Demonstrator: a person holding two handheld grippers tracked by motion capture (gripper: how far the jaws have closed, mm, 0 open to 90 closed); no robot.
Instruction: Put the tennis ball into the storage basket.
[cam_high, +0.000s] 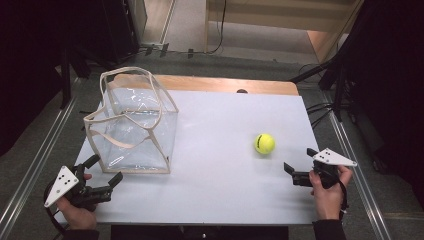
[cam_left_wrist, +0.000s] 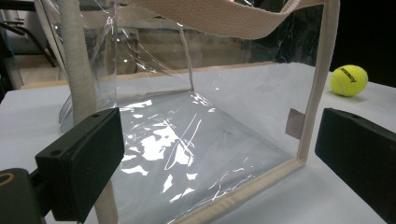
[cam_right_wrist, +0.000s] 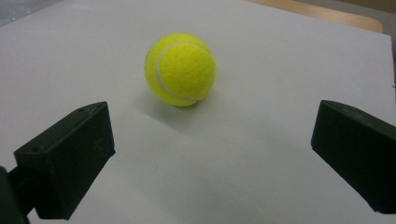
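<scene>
— Start at your right gripper (cam_right_wrist: 212, 154): what do its fingers (cam_right_wrist: 65, 163) look like?

— They're released, spread wide with nothing between them. The fuzzy yellow tennis ball (cam_right_wrist: 180, 69) sits just ahead of the gap on the white desk (cam_right_wrist: 280, 60), apart from both fingers. You have bare surface all around it.

— And my left gripper (cam_left_wrist: 219, 161)?

— Released as well, holding nothing. Its fingers (cam_left_wrist: 81, 161) point at the near lower corner of the clear plastic tote bag with cream fabric trim and handles (cam_left_wrist: 196, 140). The left finger lies close beside one cream vertical edge; whether it touches, you can't tell from here. The right finger stands clear of the other corner seam.

— Where does everything lie on the desk?

— From above, the bag (cam_high: 134, 125) stands upright and open-topped at your left, near the left edge, its handles drooping over the mouth. The ball (cam_high: 264, 144) rests well apart from it, toward the right side. Your left gripper (cam_high: 102, 175) is at the front left corner, your right gripper (cam_high: 298, 166) near the right edge. Between bag and ball there's a wide open stretch. A strip of wood shows along the far edge.

— Any writing?

— Dark lettering on the ball, too small to read. A small tab on the bag's seam looks blank.
</scene>
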